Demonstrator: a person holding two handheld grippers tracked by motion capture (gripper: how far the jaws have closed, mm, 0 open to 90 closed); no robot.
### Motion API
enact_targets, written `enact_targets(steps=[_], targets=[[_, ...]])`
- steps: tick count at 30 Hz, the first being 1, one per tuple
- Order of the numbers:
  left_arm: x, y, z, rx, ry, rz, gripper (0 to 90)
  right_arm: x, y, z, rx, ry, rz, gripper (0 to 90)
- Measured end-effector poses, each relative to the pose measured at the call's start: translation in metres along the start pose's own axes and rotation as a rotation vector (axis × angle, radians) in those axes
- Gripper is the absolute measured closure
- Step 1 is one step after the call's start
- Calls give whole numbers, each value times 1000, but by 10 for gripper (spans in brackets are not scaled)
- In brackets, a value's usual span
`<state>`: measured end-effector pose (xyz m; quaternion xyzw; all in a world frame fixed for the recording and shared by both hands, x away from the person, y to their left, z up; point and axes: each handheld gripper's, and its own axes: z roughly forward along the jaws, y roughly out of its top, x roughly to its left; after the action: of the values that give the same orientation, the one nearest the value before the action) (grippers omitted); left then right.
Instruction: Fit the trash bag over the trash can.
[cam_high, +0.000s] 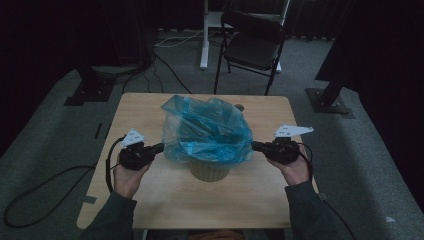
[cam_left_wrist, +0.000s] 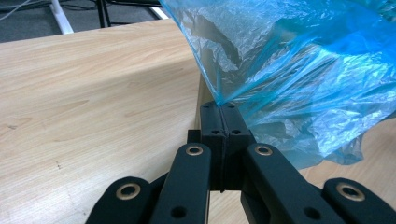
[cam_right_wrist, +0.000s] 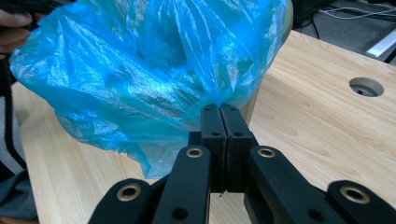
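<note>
A crumpled blue plastic bag (cam_high: 207, 131) drapes over a small beige bin (cam_high: 209, 171) at the middle of the wooden table (cam_high: 150, 200). My left gripper (cam_high: 161, 147) is at the bag's left edge, shut on the plastic. In the left gripper view the bag (cam_left_wrist: 299, 79) rises from the pinched jaws of that gripper (cam_left_wrist: 221, 106). My right gripper (cam_high: 254, 146) holds the bag's right edge. In the right gripper view its jaws (cam_right_wrist: 220, 108) are pressed together on the blue film (cam_right_wrist: 140, 74). Most of the bin is hidden under the bag.
A black folding chair (cam_high: 252, 47) and a white desk leg (cam_high: 204, 35) stand beyond the table's far edge. Black stand bases (cam_high: 90, 90) (cam_high: 327, 102) sit on the grey carpet at both sides. The table has a round cable hole (cam_right_wrist: 366, 87).
</note>
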<state>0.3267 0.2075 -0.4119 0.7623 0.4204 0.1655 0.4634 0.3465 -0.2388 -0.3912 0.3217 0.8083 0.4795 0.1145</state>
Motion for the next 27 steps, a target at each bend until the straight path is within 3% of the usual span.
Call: enact_targets(steps=[2, 4, 8, 14, 21, 27], targets=[[-3, 2, 1, -3, -1, 13, 900, 1, 1, 1, 9, -7, -5, 880], [-6, 3, -1, -29, -19, 12, 874, 4, 3, 1, 5, 5, -19, 763], [-9, 8, -8, -62, -23, 13, 776, 8, 7, -6, -31, -12, -29, 648], [-12, 16, -20, -115, -28, 9, 667, 13, 16, -15, -75, -17, -30, 628], [-13, 21, -21, -135, -49, -8, 593, 15, 21, -6, -76, -13, -33, 614], [-34, 38, -17, -151, -119, 58, 565, 12, 25, -2, -75, -16, -23, 597]])
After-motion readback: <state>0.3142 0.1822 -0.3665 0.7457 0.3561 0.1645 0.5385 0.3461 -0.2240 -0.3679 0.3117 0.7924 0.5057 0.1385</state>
